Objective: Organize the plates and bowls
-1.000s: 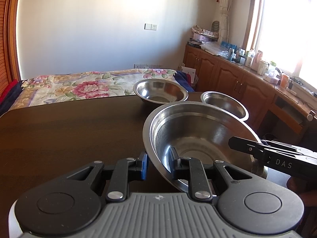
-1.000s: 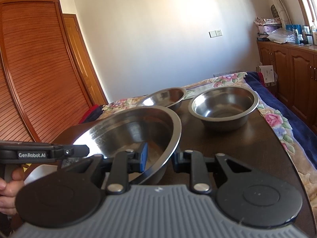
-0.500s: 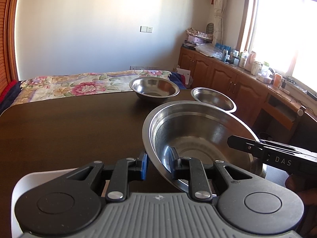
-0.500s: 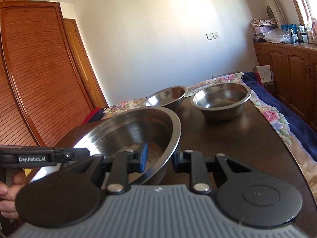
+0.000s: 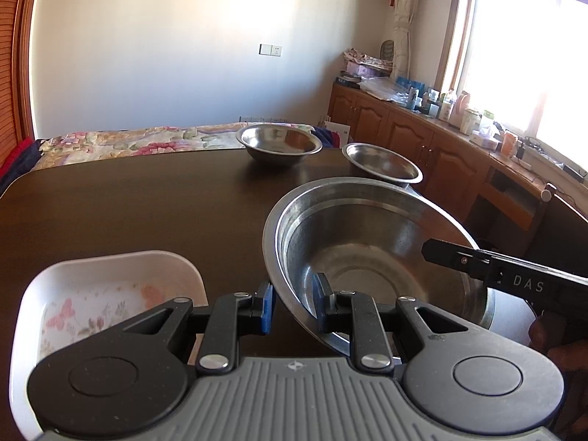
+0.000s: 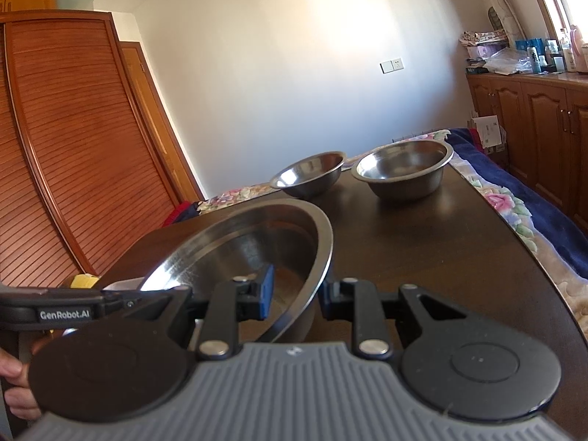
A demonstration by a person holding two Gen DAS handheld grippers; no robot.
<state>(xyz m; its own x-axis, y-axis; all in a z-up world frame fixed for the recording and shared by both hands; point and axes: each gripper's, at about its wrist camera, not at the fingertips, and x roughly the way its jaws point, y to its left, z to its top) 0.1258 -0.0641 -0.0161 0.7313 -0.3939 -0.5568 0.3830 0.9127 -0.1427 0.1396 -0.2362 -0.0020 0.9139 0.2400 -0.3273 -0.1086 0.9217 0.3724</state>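
Large steel bowl (image 5: 367, 257) pinched at opposite rims by left tool (image 5: 292, 307) and right tool (image 6: 296, 296), tilted over surface (image 5: 128, 209); white dish (image 5: 106, 294) lower-left, nearer left tool.

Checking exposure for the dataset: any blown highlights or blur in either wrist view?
Left wrist view: window clipped white, wall patch washed out, large steel bowl sharp. Right wrist view: bright wall patch, the bowl's near rim slightly soft, straight wardrobe bowed by fisheye.

Sunlight from a bright window (image 5: 529, 62) washes the plain white wall (image 5: 165, 44), above cluttered wooden cabinets (image 5: 411, 136), a floral-quilted bed (image 5: 121, 139) and a slatted wooden wardrobe (image 6: 62, 139).
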